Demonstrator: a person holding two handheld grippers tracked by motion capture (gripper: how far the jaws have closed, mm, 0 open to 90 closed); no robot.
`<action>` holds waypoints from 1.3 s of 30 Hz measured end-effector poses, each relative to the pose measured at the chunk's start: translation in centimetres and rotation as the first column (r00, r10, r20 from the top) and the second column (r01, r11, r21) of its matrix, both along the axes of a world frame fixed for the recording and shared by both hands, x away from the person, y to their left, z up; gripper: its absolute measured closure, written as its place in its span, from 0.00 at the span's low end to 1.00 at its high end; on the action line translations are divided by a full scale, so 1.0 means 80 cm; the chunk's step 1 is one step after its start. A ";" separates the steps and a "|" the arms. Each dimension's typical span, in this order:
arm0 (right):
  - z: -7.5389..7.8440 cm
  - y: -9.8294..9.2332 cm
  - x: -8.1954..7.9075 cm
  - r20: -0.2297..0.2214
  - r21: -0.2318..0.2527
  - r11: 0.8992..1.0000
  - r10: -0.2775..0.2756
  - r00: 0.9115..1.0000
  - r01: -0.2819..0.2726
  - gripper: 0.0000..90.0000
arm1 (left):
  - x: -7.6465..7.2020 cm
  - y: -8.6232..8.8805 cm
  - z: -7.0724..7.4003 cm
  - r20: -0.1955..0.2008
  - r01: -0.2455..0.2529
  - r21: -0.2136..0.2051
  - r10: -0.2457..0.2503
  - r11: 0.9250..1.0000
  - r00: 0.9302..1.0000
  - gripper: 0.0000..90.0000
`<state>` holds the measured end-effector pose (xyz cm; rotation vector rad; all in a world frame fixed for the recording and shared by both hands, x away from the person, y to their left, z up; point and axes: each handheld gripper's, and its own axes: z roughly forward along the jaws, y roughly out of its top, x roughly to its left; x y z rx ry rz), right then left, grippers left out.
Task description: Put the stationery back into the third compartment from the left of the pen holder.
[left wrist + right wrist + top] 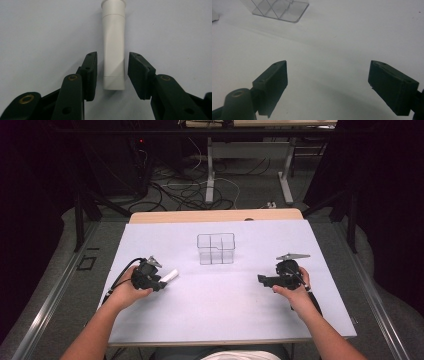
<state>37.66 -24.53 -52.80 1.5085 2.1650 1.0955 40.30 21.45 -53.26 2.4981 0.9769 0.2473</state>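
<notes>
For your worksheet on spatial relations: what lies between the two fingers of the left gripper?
A white tube lies lengthwise between the left gripper's fingers, with a narrow gap on each side. The left gripper view shows this.

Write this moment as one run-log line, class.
left gripper: open, jaws astride white tube, gaps visible | right gripper: open, holding nothing | clear divided box: mid-table
</notes>
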 end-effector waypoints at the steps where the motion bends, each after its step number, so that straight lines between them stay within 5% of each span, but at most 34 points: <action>1: 0.000 0.000 0.000 0.005 -0.005 1.000 0.004 1.000 -0.004 0.17 | 0.001 0.000 -0.001 -0.004 0.000 -0.004 0.000 1.000 1.000 0.67; 27: -0.001 0.001 0.000 0.004 -0.005 1.000 0.008 1.000 -0.008 0.17 | 0.004 0.001 -0.005 -0.030 0.006 -0.006 -0.006 1.000 1.000 0.78; 39: -0.001 0.002 0.000 -0.003 -0.001 1.000 0.004 1.000 -0.004 0.17 | 0.003 0.002 -0.004 -0.067 -0.046 -0.046 0.042 0.998 0.997 0.78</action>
